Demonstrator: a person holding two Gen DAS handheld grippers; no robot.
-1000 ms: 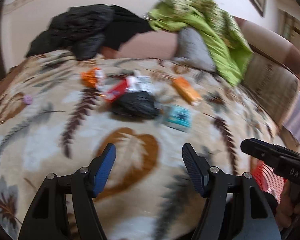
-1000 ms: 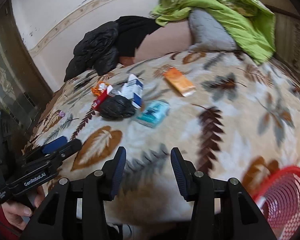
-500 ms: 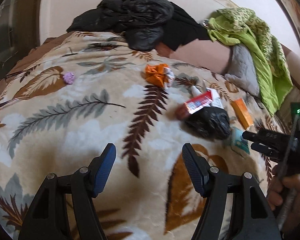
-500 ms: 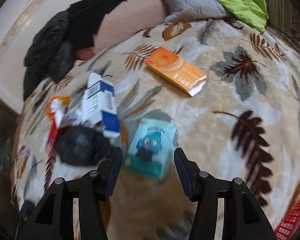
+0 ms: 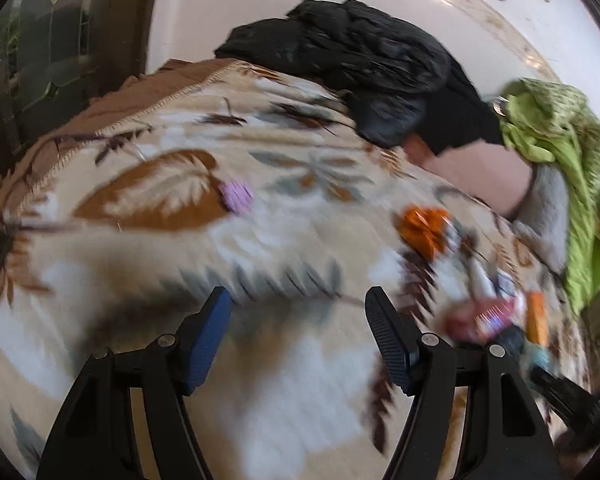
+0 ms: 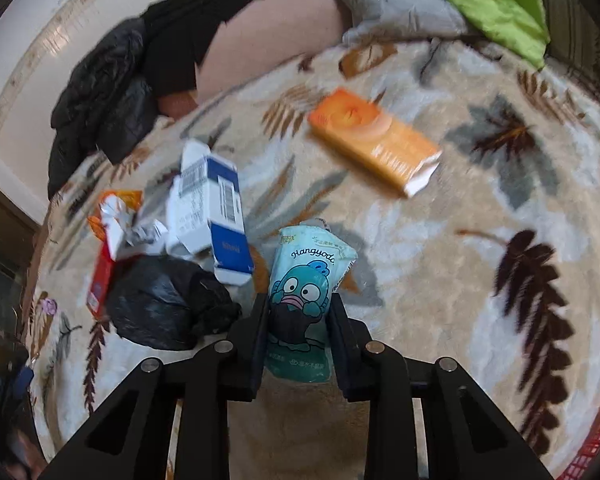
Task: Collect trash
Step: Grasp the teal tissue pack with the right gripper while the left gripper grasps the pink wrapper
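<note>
Right gripper (image 6: 298,322) pinching the teal Hangyodon tissue pack (image 6: 306,296) on the leaf-print blanket (image 6: 440,288).

The left wrist view is motion-smeared (the litter at its right edge barely reads); there the left gripper (image 5: 300,338) hangs spread over bare blanket beside a purple scrap (image 5: 238,196). Only the right view shows the orange box (image 6: 374,146), blue-white carton (image 6: 212,216) and black bag (image 6: 168,308) clearly. Half a second ago the pack lay unpinched between spread fingers.
</note>
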